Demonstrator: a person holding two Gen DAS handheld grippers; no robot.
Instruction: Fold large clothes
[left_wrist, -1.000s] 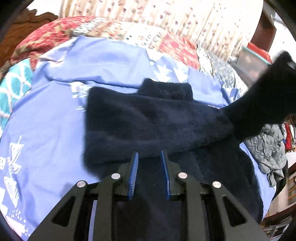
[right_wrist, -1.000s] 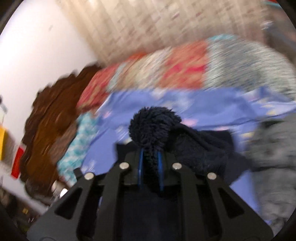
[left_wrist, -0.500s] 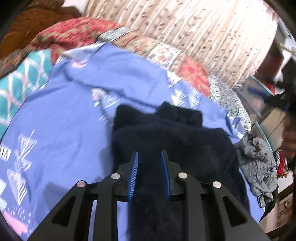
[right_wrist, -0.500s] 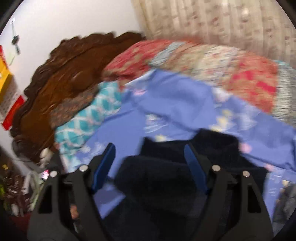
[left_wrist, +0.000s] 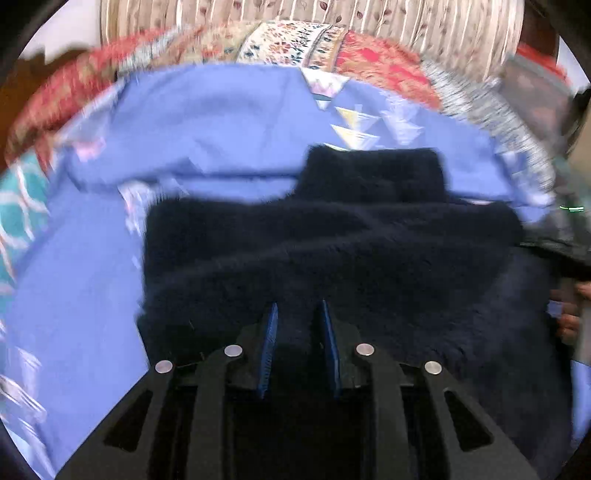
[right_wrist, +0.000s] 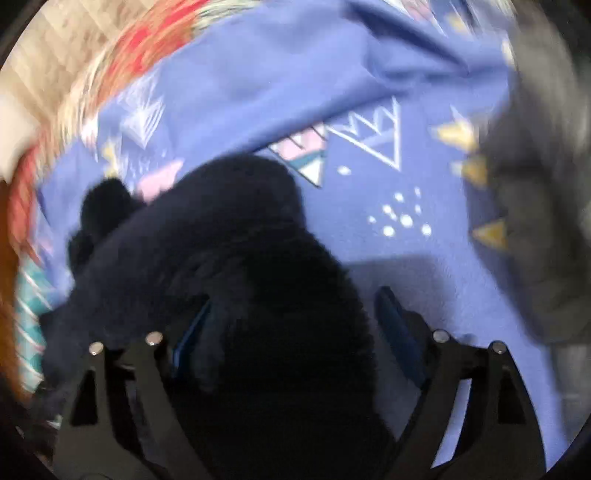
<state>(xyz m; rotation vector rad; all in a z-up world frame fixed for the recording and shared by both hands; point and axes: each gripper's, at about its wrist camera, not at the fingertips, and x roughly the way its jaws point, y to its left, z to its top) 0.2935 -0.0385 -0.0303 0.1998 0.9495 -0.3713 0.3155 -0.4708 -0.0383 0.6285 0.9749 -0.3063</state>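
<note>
Fleece garment (left_wrist: 332, 251) bunches between your left gripper (left_wrist: 298, 317) jaws, pinched narrow; your right gripper (right_wrist: 295, 306) stands wide, fleece loose between.

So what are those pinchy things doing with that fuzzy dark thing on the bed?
A person is folding a fluffy navy sweater on a blue patterned bedsheet. The left gripper is pinched shut on the sweater's near edge. The right gripper is wide open, with the sweater's fuzzy fabric lying loose between its fingers, not pinched. A grey garment lies off to the side.
</note>
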